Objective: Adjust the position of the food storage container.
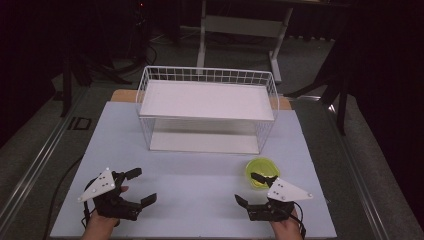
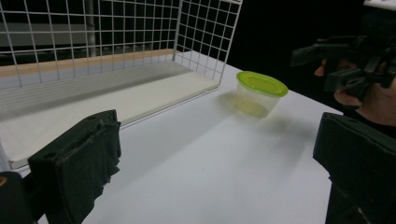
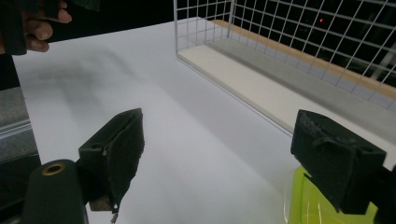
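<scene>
1. The tub, a small clear plastic container with a green lid, stands upright on the white table, in front of the right end of the wire rack and apart from it.
2. The right gripper hovers just beside the tub, jaws wide and empty; one jaw overlaps the lid from above.
3. The left gripper hangs well apart from the tub, jaws wide, holding nothing.
4. The tub appears empty and therefore light; its thin walls probably flex under pressure.
5. The smooth plastic may slip. Grip across the lid rim, where it is stiffest, with moderate force.
</scene>
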{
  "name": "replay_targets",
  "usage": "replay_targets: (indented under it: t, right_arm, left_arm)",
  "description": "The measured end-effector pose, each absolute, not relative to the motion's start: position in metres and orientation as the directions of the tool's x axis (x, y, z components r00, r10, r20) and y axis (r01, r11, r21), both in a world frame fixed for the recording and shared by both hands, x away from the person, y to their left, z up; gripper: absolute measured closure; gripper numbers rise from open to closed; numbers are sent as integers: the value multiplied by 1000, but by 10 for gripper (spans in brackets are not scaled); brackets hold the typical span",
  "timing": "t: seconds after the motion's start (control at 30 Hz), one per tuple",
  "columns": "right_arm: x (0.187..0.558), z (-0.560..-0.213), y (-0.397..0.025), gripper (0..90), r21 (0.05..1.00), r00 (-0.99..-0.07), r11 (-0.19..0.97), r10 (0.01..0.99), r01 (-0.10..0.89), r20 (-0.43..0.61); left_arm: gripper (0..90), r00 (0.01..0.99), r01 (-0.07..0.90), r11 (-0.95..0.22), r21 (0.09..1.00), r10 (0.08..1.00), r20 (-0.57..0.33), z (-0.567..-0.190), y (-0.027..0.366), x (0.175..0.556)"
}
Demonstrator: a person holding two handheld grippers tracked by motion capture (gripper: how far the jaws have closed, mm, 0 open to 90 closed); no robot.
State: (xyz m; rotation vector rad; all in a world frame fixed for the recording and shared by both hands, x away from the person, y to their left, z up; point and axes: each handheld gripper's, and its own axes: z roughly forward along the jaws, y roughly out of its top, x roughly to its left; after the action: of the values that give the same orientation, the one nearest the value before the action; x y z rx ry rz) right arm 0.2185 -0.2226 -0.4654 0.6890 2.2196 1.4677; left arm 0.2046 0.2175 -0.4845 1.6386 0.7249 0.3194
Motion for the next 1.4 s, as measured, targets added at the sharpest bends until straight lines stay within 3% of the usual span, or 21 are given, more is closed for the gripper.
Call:
replay_targets:
  t: [0.23, 0.6, 0.73, 1.07, 1.4]
  right_arm:
    - [209, -454, -217, 149, 939, -823, 315, 564, 136, -69]
    - [212, -424, -216, 119, 968, -845, 213, 534, 134, -1]
    - [225, -412, -215, 110, 970, -794, 216, 606, 109, -46]
    - [264, -411, -231, 122, 962, -738, 234, 672, 141, -55]
    - [288, -424, -261, 171, 940, -628, 255, 776, 225, -61]
  left_arm:
    - [17, 766, 272, -51, 961, 616, -184, -485, 216, 205]
    - [17, 766, 273, -56, 961, 616, -182, -485, 214, 205]
    - [17, 769, 272, -54, 961, 613, -184, -485, 213, 205]
    - [17, 774, 273, -63, 960, 607, -180, -485, 213, 205]
    - [17, 777, 276, -65, 959, 603, -183, -486, 211, 205]
